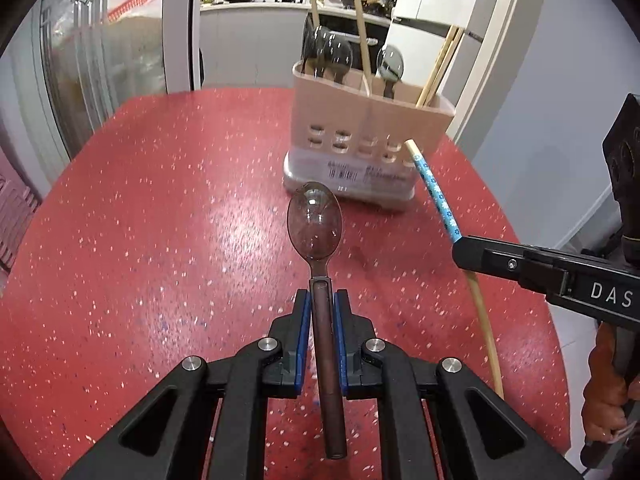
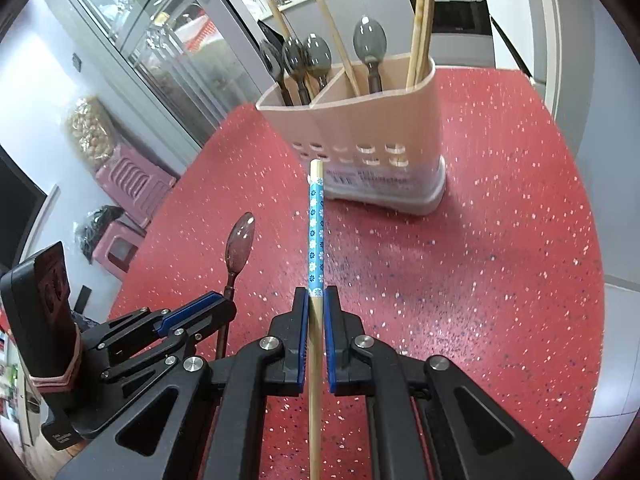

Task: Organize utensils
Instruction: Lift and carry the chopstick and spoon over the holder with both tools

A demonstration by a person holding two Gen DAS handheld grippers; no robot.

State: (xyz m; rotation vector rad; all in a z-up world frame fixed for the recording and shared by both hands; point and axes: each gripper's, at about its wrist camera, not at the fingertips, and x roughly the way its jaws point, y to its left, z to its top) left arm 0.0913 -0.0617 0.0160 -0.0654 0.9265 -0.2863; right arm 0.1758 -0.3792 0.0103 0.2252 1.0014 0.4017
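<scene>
My left gripper (image 1: 321,300) is shut on the handle of a brown translucent spoon (image 1: 316,220), bowl pointing forward above the red table (image 1: 160,220). My right gripper (image 2: 316,300) is shut on a chopstick with a blue flowered end (image 2: 316,224); it shows at the right in the left wrist view (image 1: 434,188). The beige utensil holder (image 1: 368,136) stands ahead with several spoons and chopsticks upright in its compartments; it also shows in the right wrist view (image 2: 360,120). The left gripper and spoon (image 2: 240,240) appear left of the right gripper.
The round red speckled table (image 2: 480,260) drops off at its edges. A glass cabinet (image 1: 100,60) stands at the left and a kitchen counter (image 1: 260,4) behind. Pink stools (image 2: 128,184) sit on the floor beside the table.
</scene>
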